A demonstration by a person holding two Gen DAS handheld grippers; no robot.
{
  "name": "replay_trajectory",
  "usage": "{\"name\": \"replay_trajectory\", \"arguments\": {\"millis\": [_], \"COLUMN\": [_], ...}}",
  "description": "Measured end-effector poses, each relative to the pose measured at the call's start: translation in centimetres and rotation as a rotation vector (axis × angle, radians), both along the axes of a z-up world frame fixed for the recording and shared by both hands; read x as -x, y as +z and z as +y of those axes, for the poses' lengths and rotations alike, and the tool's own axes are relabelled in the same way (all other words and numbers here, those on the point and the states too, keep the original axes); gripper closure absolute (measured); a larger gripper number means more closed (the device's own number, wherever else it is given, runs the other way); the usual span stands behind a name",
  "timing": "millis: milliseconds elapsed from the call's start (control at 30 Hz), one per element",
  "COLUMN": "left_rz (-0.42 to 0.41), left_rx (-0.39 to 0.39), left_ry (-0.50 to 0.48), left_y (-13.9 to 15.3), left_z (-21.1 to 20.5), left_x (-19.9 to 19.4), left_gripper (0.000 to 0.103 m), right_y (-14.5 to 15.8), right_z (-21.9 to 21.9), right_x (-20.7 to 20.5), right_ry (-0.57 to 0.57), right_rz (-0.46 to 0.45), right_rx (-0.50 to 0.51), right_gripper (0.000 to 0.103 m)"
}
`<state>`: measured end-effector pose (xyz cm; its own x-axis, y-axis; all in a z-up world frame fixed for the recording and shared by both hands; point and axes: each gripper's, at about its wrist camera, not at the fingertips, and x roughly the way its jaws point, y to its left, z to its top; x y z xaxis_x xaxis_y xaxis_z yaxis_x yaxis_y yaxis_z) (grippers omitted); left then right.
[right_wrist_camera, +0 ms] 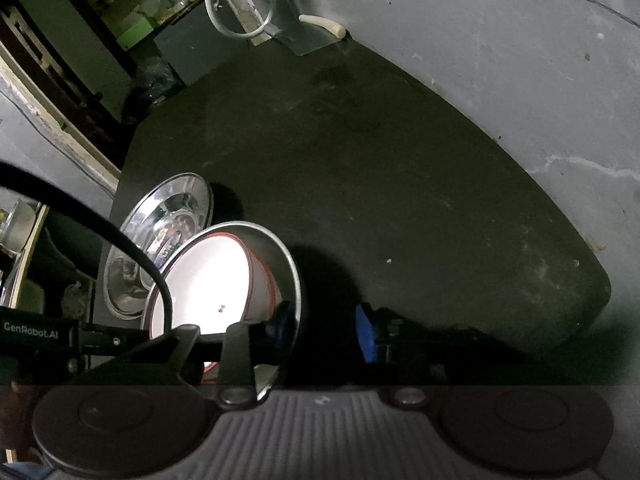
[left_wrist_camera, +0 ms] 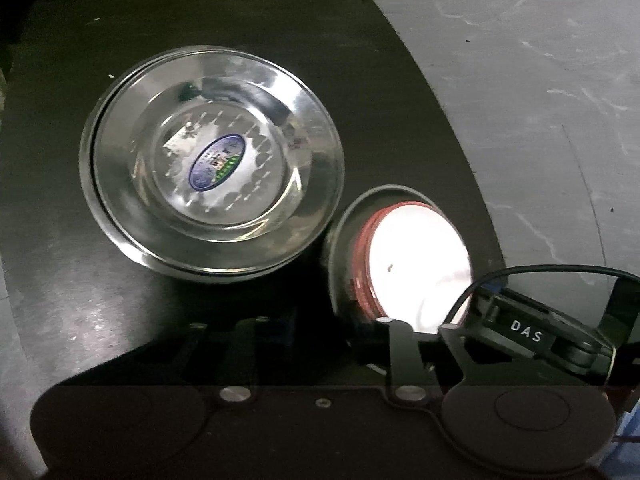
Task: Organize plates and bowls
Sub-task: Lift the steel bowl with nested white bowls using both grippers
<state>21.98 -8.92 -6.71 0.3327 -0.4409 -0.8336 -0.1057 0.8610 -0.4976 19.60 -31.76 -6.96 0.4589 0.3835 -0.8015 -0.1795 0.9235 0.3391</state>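
A stack of shiny steel plates [left_wrist_camera: 212, 160] with a blue sticker lies on the dark tabletop [left_wrist_camera: 240, 20]. Just right of it stands a white bowl with a red rim [left_wrist_camera: 420, 264], nested askew inside a grey steel bowl [left_wrist_camera: 340, 248]. My left gripper [left_wrist_camera: 336, 332] straddles the bowls' near wall; that gap is too dark to read. In the right wrist view the plates [right_wrist_camera: 168, 216] sit behind the white bowl [right_wrist_camera: 208, 280] and the steel bowl [right_wrist_camera: 276, 264]. My right gripper [right_wrist_camera: 324, 324] is open, one blue pad inside the steel rim, the other clear of it.
The right gripper's body marked DAS [left_wrist_camera: 528, 336] and its black cable [left_wrist_camera: 560, 270] cross the bowl's right side. The tabletop [right_wrist_camera: 400, 160] stretches away to a curved edge, with grey floor [right_wrist_camera: 480, 40] beyond. A white hose [right_wrist_camera: 236, 20] and clutter sit past the far corner.
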Motion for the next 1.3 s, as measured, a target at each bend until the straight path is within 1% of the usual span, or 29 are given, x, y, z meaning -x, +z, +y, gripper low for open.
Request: {"name": "replay_trajectory", "arguments": {"millis": [67, 133, 167, 233, 333, 367, 533, 767, 1000, 1133, 1300], "left_rz": [-0.003, -0.004, -0.005, -0.009, -0.015, -0.017, -0.034, -0.064, -0.088, -0.100, -0.109], "left_rx": [0.006, 0.012, 0.016, 0.028, 0.027, 0.028, 0.013, -0.023, -0.030, -0.035, -0.042], "left_ry": [-0.001, 0.001, 0.002, -0.002, 0.000, 0.002, 0.006, 0.019, 0.051, 0.068, 0.074], "left_y": [0.0, 0.0, 0.0, 0.0, 0.0, 0.0, 0.1, 0.2, 0.1, 0.0, -0.1], "left_z": [-0.1, 0.0, 0.0, 0.0, 0.0, 0.0, -0.2, -1.3, -1.6, -1.7, -1.9], "left_x": [0.0, -0.1, -0.1, -0.1, -0.2, -0.1, 0.0, -0.1, 0.3, 0.6, 1.1], "left_gripper": [0.080, 0.081, 0.083, 0.087, 0.087, 0.087, 0.087, 0.087, 0.087, 0.084, 0.084], "right_y": [0.0, 0.0, 0.0, 0.0, 0.1, 0.1, 0.1, 0.4, 0.2, 0.2, 0.1], "right_z": [0.0, 0.0, 0.0, 0.1, 0.2, 0.2, 0.3, 0.6, -0.1, 0.0, -0.1], "right_x": [0.0, 0.0, 0.0, 0.1, 0.2, 0.2, 0.5, 0.8, 0.5, 0.6, 0.8], "right_ry": [-0.002, 0.005, 0.009, 0.020, 0.027, 0.030, 0.022, 0.018, -0.005, -0.009, -0.016], "right_rz": [-0.002, -0.009, -0.012, -0.017, -0.020, -0.022, -0.024, -0.028, -0.006, -0.014, -0.012], "right_rx": [-0.005, -0.012, -0.017, -0.028, -0.047, -0.053, -0.050, -0.016, -0.047, -0.044, -0.053], "right_gripper": [0.066, 0.072, 0.074, 0.082, 0.089, 0.090, 0.090, 0.089, 0.089, 0.089, 0.090]}}
